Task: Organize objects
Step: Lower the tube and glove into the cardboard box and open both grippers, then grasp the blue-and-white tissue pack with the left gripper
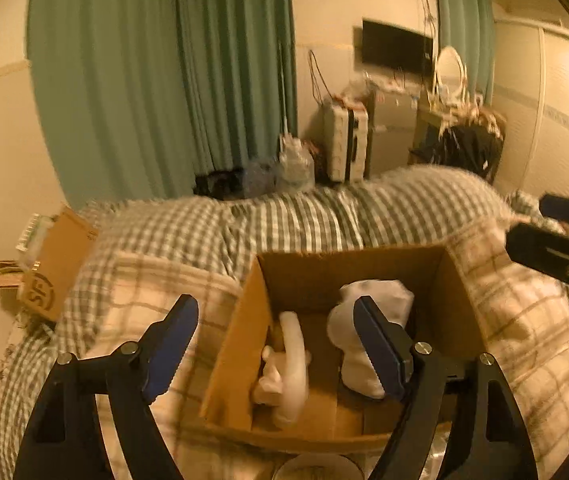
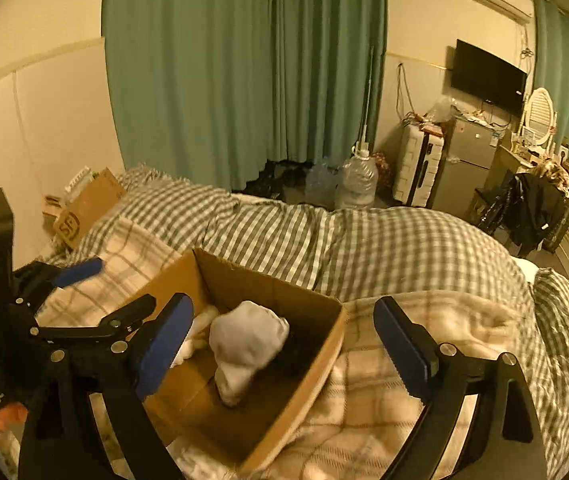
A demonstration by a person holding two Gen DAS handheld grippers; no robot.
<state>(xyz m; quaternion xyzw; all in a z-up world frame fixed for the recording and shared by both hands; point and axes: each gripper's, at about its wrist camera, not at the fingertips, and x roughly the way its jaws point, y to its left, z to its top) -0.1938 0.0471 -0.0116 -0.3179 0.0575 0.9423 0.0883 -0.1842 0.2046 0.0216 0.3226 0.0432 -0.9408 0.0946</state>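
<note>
An open cardboard box (image 1: 244, 320) sits on the bed, also in the right wrist view (image 2: 324, 344). Inside lie a white bundled cloth (image 1: 380, 300), seen too in the right wrist view (image 2: 248, 340), and a pale curved plush item (image 1: 288, 368). My left gripper (image 1: 276, 340) is open and empty, hovering over the box's near left corner. My right gripper (image 2: 284, 336) is open and empty above the box's right side. The right gripper shows at the left wrist view's right edge (image 1: 564, 240); the left gripper shows at the right wrist view's left (image 2: 84, 300).
The bed has a checked duvet (image 2: 364, 240) and a cream plaid blanket (image 2: 404, 360). A second cardboard box (image 2: 88, 204) lies by the wall. Green curtains, water jugs (image 2: 358, 180), a suitcase (image 2: 420, 168), a fridge and a dresser stand beyond the bed.
</note>
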